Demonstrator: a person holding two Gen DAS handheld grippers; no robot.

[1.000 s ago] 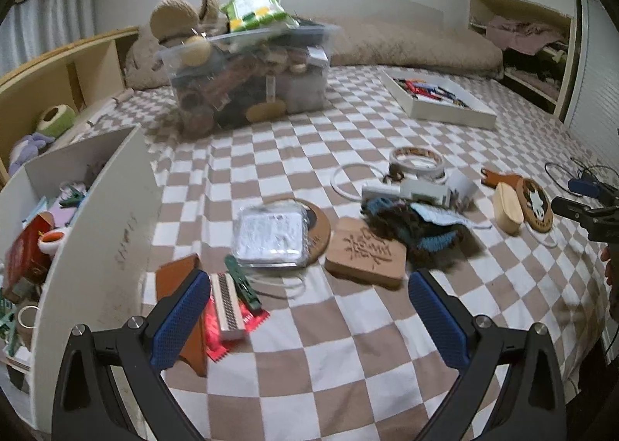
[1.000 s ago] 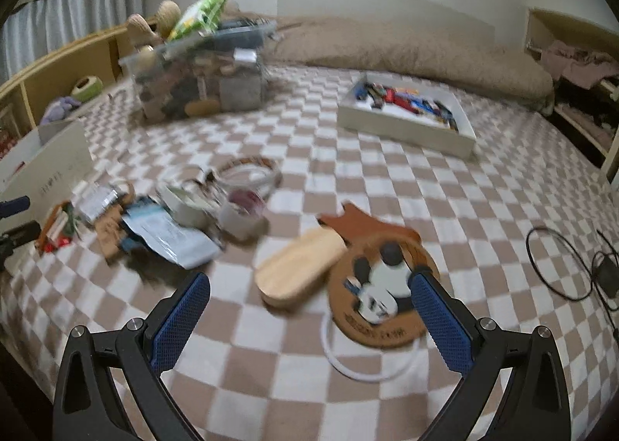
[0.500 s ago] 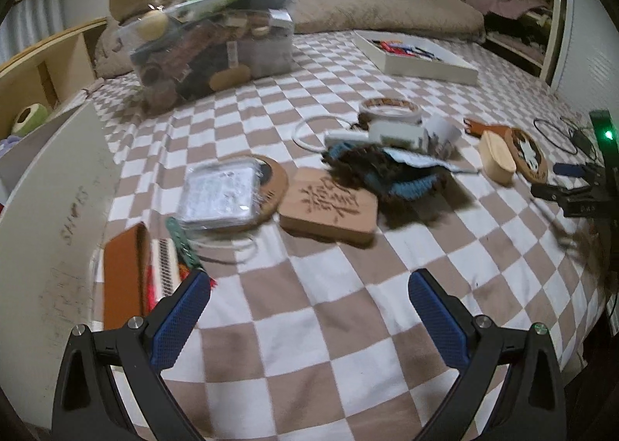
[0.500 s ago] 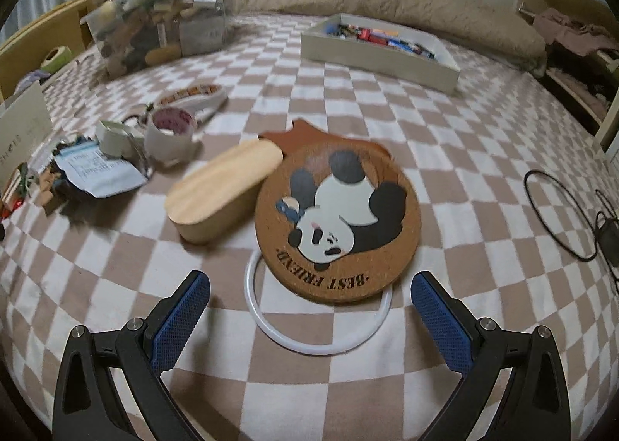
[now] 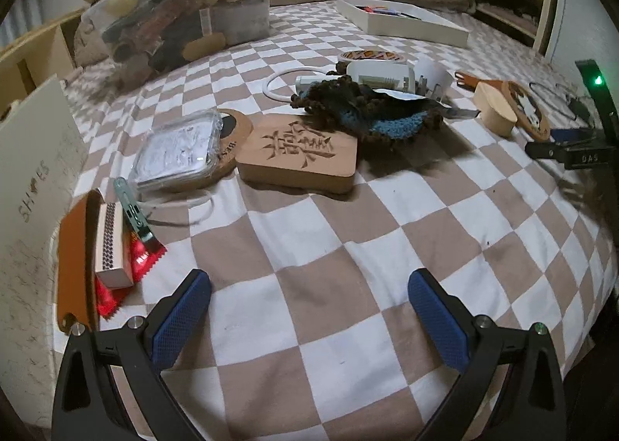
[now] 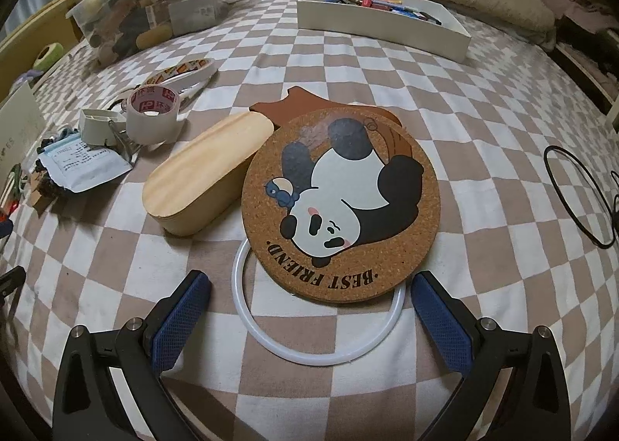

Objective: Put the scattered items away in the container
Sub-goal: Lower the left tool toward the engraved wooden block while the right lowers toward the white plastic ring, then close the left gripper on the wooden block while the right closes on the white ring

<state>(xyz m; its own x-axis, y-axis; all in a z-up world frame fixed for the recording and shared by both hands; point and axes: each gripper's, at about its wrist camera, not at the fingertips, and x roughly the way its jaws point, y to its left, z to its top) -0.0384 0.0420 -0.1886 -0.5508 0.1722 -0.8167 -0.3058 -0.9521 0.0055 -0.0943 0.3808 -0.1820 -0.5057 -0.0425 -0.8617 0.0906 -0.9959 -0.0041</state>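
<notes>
My right gripper point(image 6: 309, 309) is open and empty, low over the checkered bed, its fingers on either side of the near edge of a round cork panda coaster point(image 6: 340, 205). The coaster lies on a white ring point(image 6: 271, 340), beside an oval wooden box point(image 6: 205, 178). My left gripper point(image 5: 307, 309) is open and empty above bare bedspread. Ahead of it lie a carved wooden block point(image 5: 298, 151), a clear plastic packet point(image 5: 178, 151), a dark knitted piece point(image 5: 371, 112), a matchbox-like box point(image 5: 110, 240) and an orange leather piece point(image 5: 73, 251). A white container wall point(image 5: 31, 178) stands at the left.
A full clear bin point(image 5: 185, 15) and a white tray of small items point(image 6: 387, 19) stand at the back. Tape rolls point(image 6: 154, 112) and a paper packet point(image 6: 81, 162) lie left of the wooden box. Black cables point(image 6: 576, 193) lie at the right. The right gripper also shows in the left view point(image 5: 568, 151).
Both grippers have moved lower and closer to the bed. The panda coaster has come nearer and now sits between the right fingers. The left view has swung slightly right.
</notes>
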